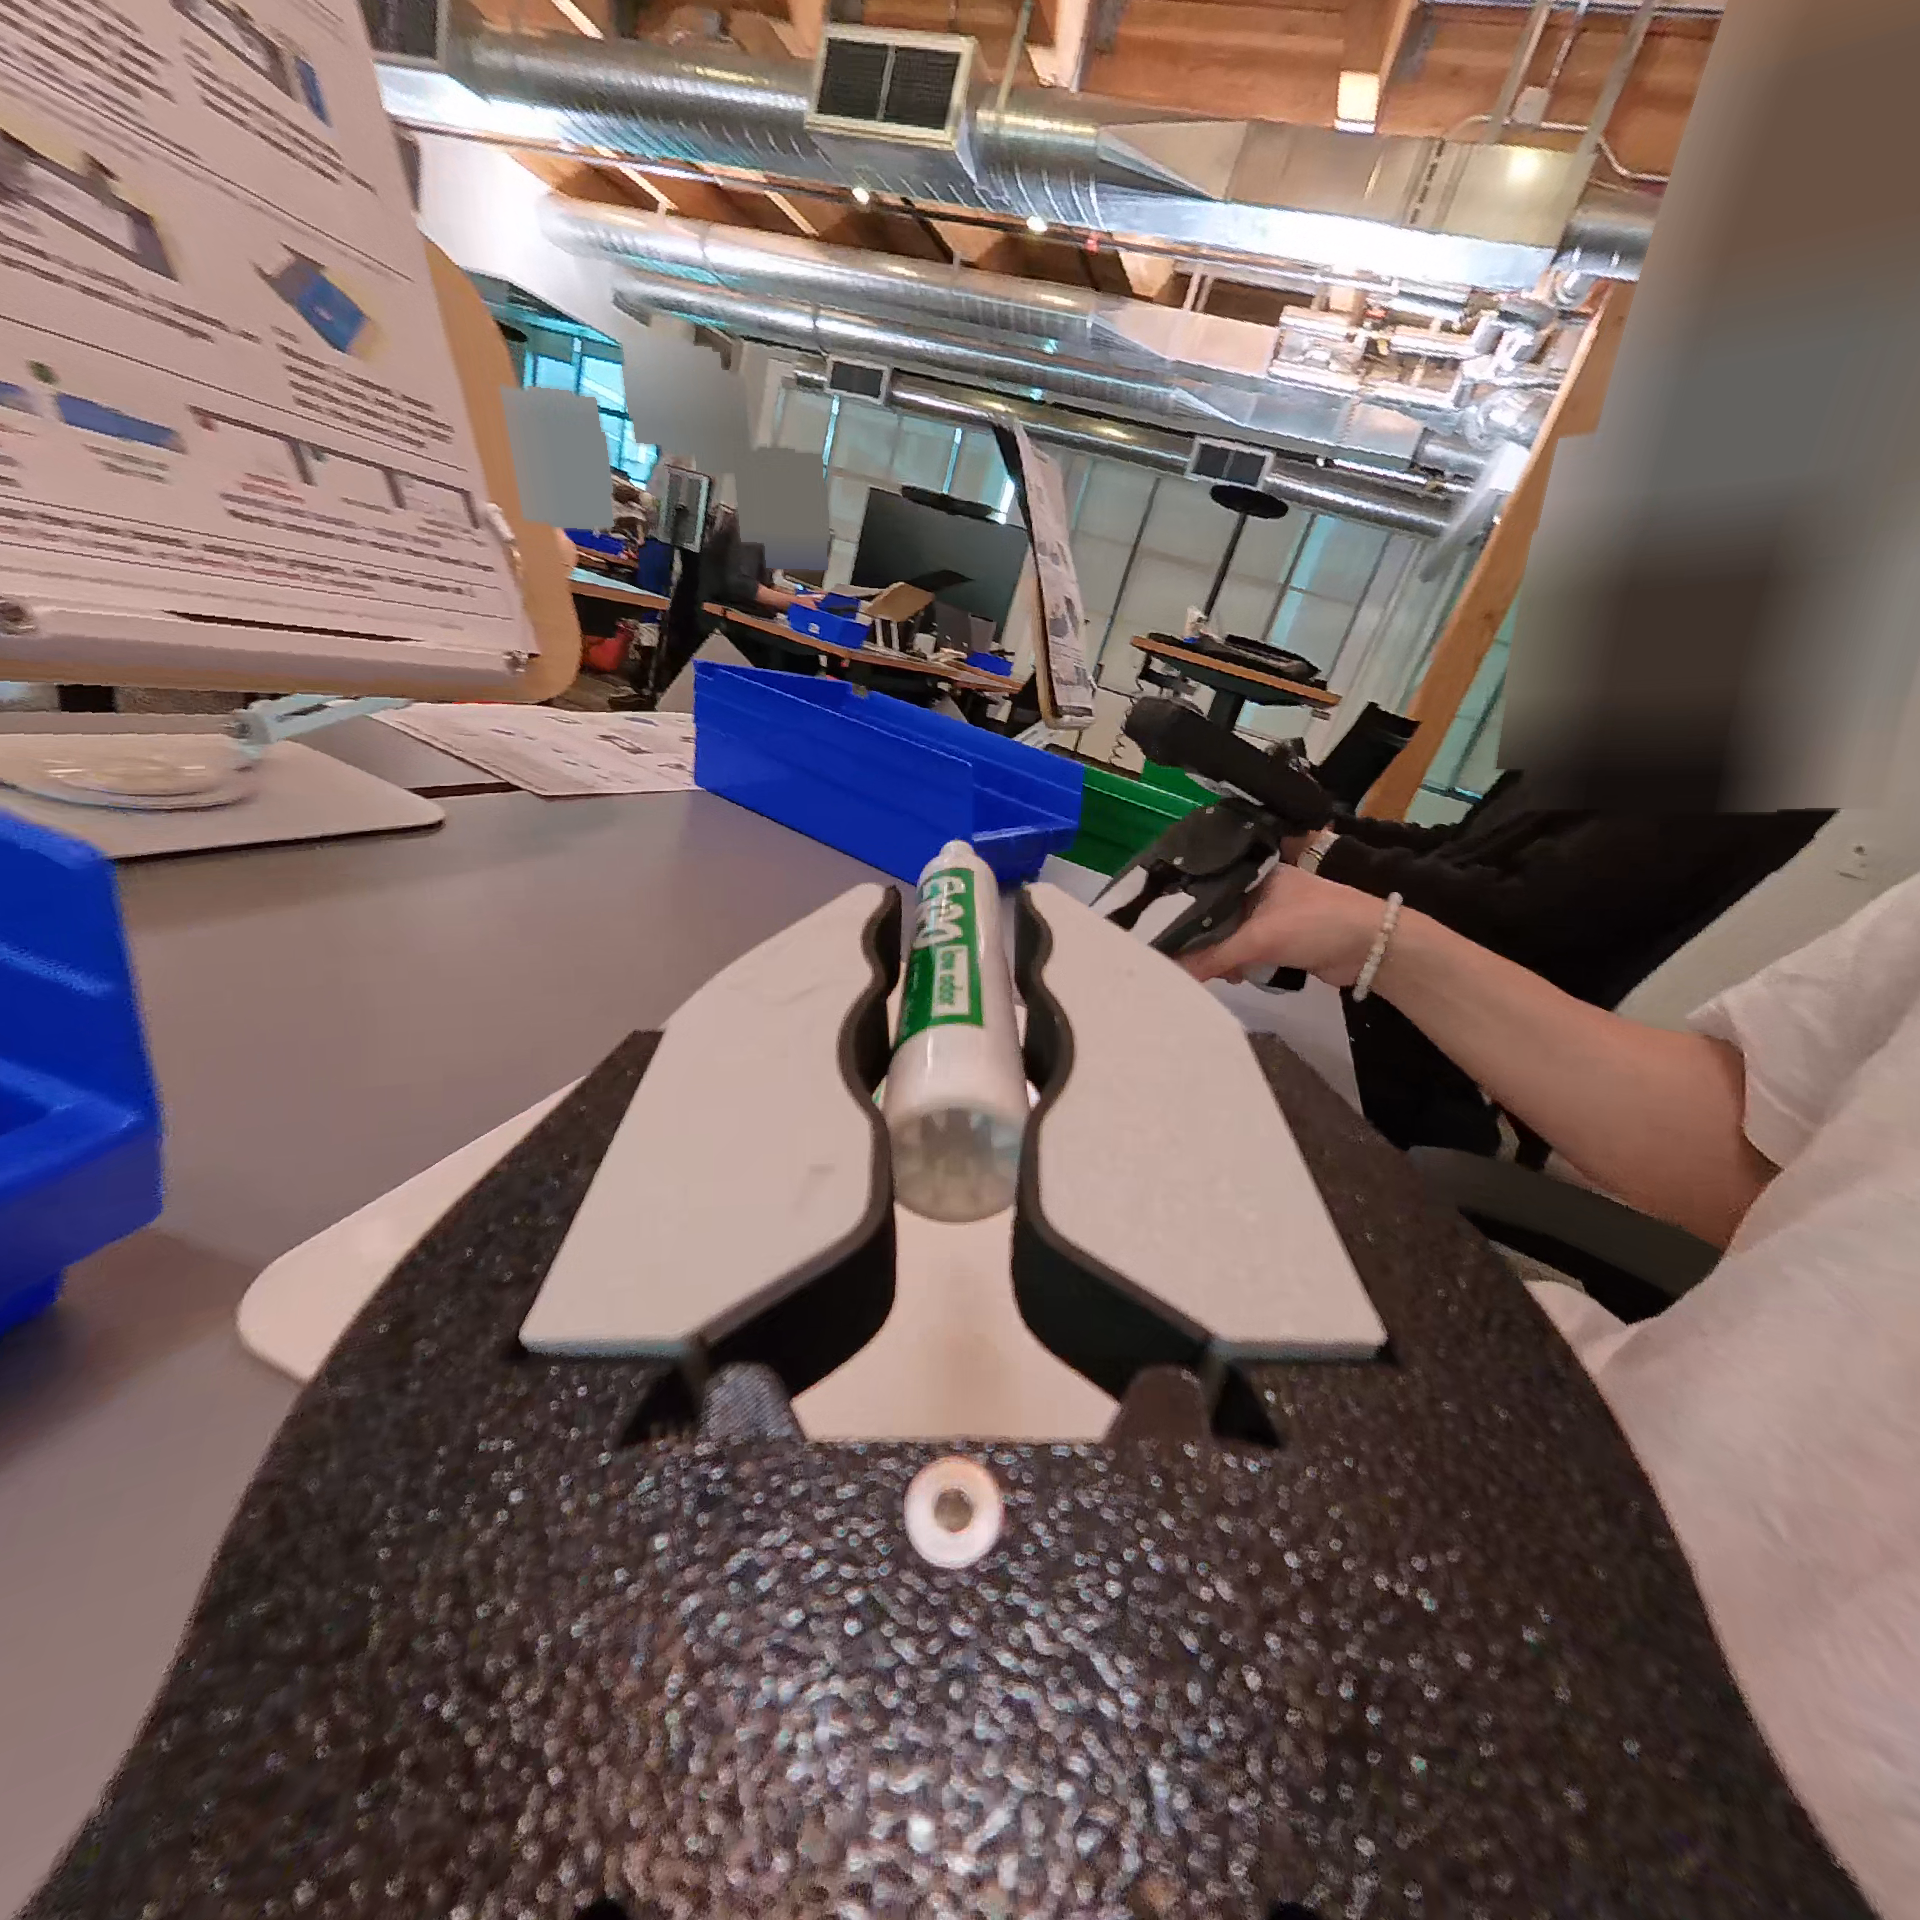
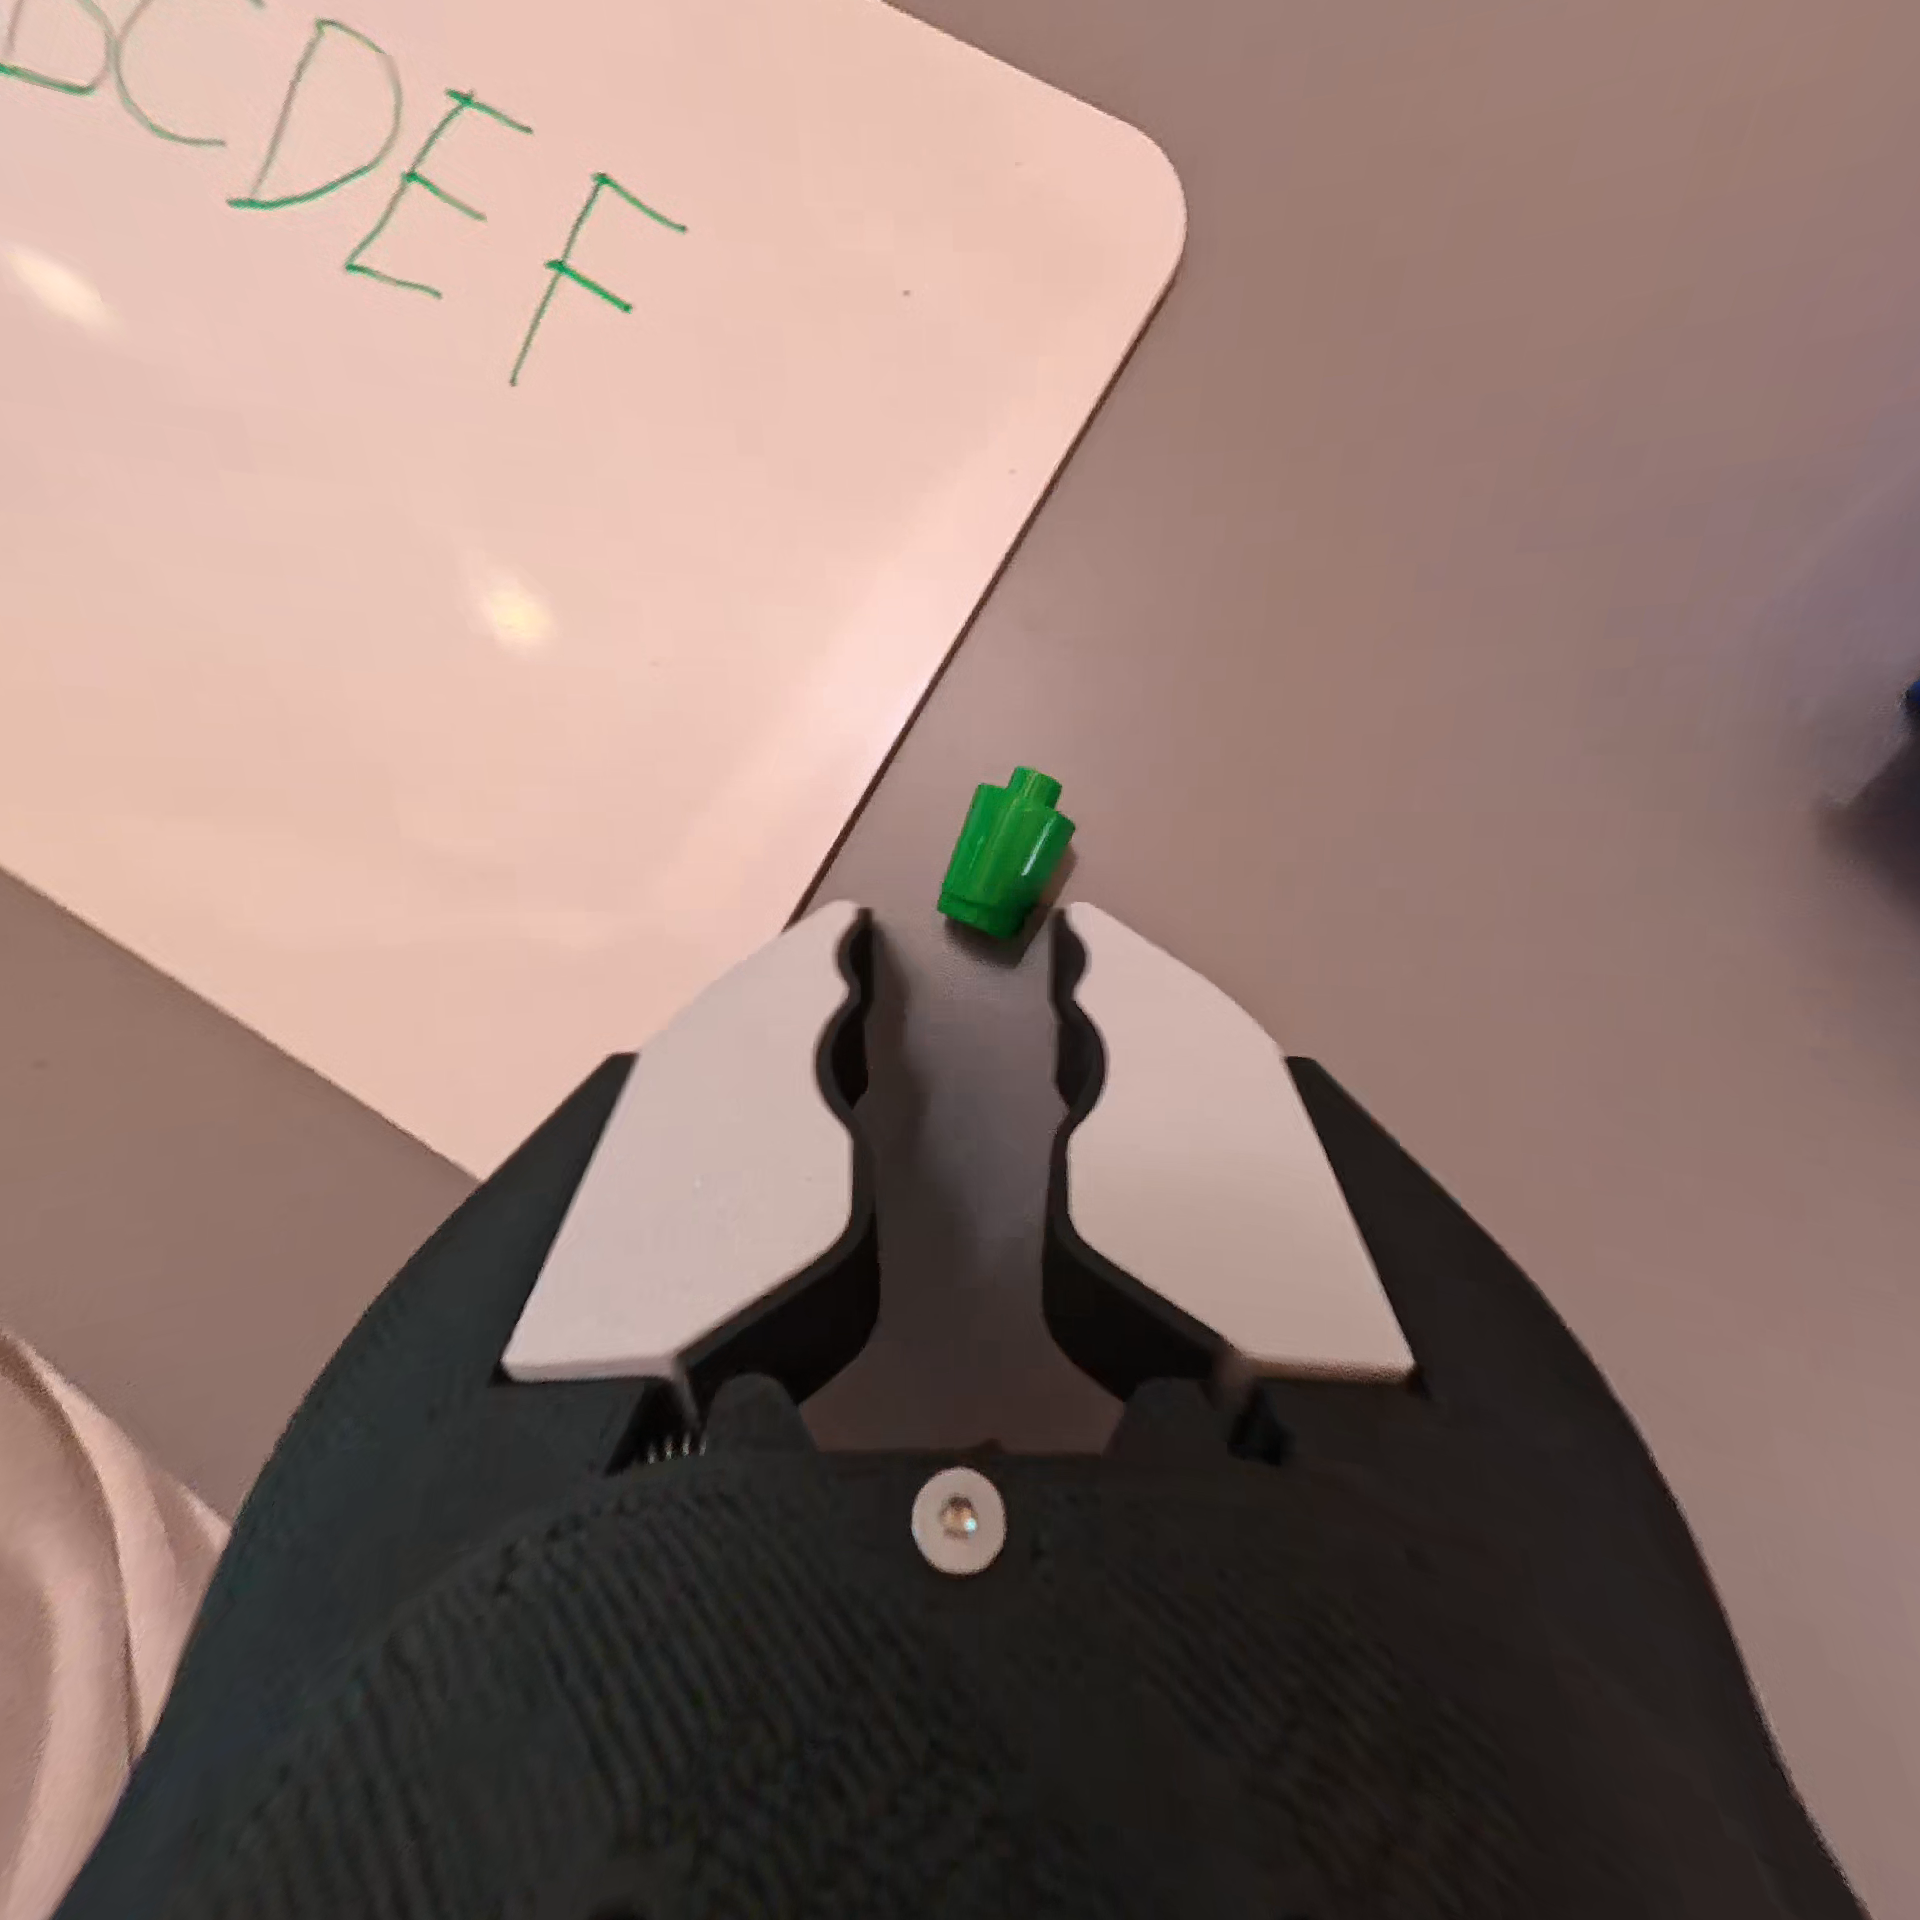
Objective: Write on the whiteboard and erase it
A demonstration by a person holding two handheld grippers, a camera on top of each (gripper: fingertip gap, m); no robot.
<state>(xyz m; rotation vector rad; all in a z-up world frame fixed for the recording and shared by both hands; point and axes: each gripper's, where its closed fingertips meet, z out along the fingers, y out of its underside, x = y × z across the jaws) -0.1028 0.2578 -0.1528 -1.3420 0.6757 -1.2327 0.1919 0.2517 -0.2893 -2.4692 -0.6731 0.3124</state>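
My left gripper (image 1: 954, 904) is shut on a white marker with a green label (image 1: 951, 1029), held level above the grey table, its back end toward the camera. Its tip is hidden. A corner of the white whiteboard (image 1: 343, 1278) shows under it. In the right wrist view the whiteboard (image 2: 436, 582) lies flat with green letters in its upper left. My right gripper (image 2: 961, 920) is open and empty, pointing down, with the green marker cap (image 2: 1006, 860) lying on the table just past its fingertips, right of the board's edge. The right gripper also shows at the right in the left wrist view (image 1: 1195, 883).
Blue bins stand at the left (image 1: 62, 1049) and at the back (image 1: 873, 758) of the grey table (image 1: 468, 956), with a green bin (image 1: 1132, 821) behind. A tilted printed sheet on a stand (image 1: 229, 343) is at the back left. A person's arm (image 1: 1507, 1029) reaches in from the right. Spacing between my two grippers at the tips: around 35 centimeters.
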